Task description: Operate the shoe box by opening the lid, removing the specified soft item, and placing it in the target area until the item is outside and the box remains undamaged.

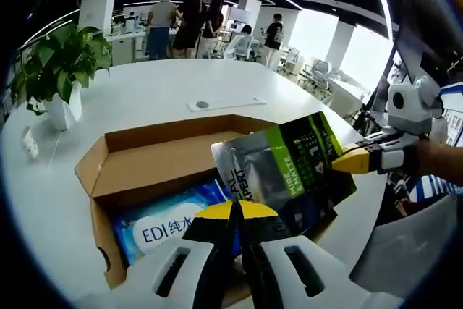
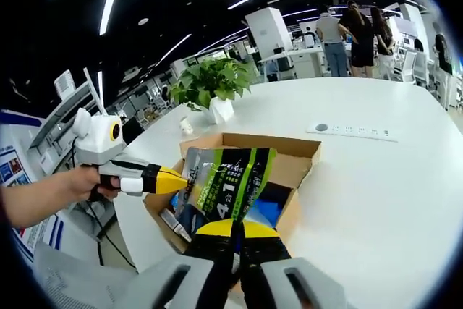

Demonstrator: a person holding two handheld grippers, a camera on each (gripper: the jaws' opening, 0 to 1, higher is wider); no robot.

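Shoe box [image 1: 137, 157], brown cardboard, stands on the white worktop [image 1: 181, 85] with its lid flap folded back. Inside lies a blue pack [image 1: 166, 226] printed "EDI". A grey, green and black soft pouch [image 1: 289, 168] is held above the open box, clear of the blue pack. The left gripper [image 1: 233, 211] is closed on the pouch's lower edge; the right gripper [image 1: 347, 162] is closed on its opposite edge. A potted plant [image 1: 61, 59] stands well apart from the box.
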